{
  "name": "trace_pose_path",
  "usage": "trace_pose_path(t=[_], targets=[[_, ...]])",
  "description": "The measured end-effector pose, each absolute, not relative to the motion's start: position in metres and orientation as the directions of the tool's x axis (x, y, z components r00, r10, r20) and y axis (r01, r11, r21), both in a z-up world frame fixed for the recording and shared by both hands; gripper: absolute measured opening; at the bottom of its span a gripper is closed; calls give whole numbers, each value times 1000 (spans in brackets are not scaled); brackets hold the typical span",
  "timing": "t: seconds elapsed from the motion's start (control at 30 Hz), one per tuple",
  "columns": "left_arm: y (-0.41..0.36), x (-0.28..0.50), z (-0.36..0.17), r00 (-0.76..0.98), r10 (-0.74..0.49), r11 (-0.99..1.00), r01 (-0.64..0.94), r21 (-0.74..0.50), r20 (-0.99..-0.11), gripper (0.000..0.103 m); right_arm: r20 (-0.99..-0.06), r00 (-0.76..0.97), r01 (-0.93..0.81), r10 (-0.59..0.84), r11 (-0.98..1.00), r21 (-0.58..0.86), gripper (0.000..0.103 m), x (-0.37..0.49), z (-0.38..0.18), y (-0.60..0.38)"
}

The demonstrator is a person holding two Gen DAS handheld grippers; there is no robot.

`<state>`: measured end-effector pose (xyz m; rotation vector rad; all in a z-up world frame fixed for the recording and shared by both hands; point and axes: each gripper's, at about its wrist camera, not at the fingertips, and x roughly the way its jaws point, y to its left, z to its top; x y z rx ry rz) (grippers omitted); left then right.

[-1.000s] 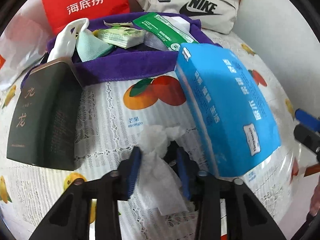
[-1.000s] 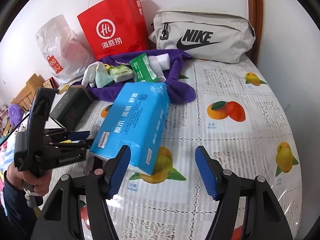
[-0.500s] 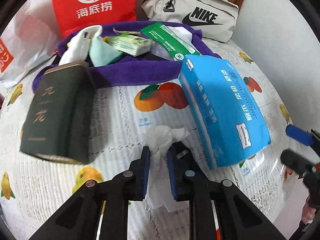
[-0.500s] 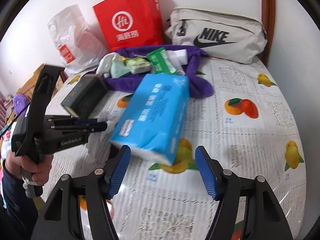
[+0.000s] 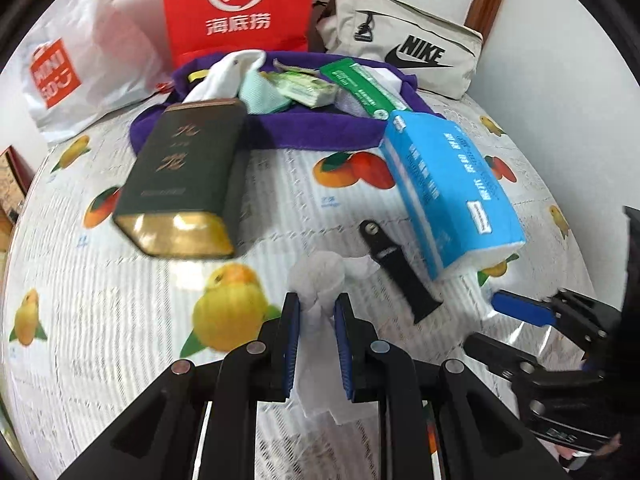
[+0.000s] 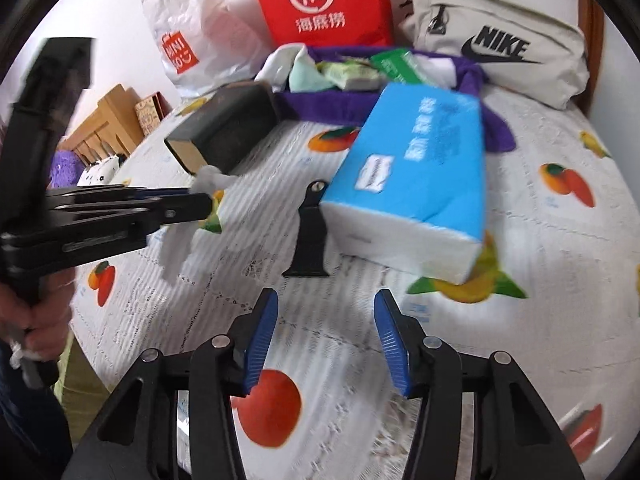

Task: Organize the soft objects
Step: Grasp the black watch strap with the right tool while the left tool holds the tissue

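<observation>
Here the left claw (image 5: 317, 312) pinches a white tissue (image 5: 320, 280) above the tabletop (image 5: 120, 320), while the right claw (image 6: 326, 320), empty, closes toward the black strap (image 6: 310, 236); purple cloth (image 5: 312, 126) already holds several soft items.

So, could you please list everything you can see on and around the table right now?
tissue pack: one, blue, table right
white tissue: one, clamped in left gripper
dark tin: one, green-black, gold end, table left
black strap: one, beside the tissue pack
purple cloth: one, table back, holding small items
green packet: one, on the cloth
red paper bag: one, against wall
white plastic bag: one, orange logo, back left
beige pouch: one, back right
tablecloth: one, white, fruit print
left gripper: black, blue fingers, shut on tissue
right gripper: black, blue fingers, closing, nothing between
hand: one, holding left gripper
</observation>
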<state>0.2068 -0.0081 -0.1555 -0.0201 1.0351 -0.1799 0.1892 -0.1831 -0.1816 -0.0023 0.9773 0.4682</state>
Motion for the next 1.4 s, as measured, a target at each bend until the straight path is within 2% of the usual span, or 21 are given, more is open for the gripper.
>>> trace_pose_path(t=[0.57,0.63,0.67,0.7,1.2,1.23,1.3,1.4], targets=[[32,195,-171,496,-218,976,101,-193,-840,17,-776,587,-292,230,954,62,51,199,-202,-137],[34,195,-172,493,-220,975,102,-195,-842,17,-768,608,-292,201,956,18,44,198,-203,-128],[35,195,-172,493,-221,975,101,-197,-842,17,-763,617,-291,192,957,5,31,196,-203,-126],[36,195,-173,492,-223,975,99,-200,-842,17,-761,620,-291,191,957,3,24,195,-203,-124],[49,192,-175,491,-216,976,72,-207,-844,17,-816,537,-342,213,940,20,25,180,-198,-134],[49,193,-175,491,-214,976,71,-205,-844,17,-816,536,-338,216,941,26,26,181,-198,-134],[49,193,-174,492,-215,976,75,-205,-844,17,-814,534,-341,227,939,39,34,185,-197,-132],[47,194,-175,488,-214,976,74,-204,-846,17,-808,544,-345,226,938,29,37,191,-198,-126]])
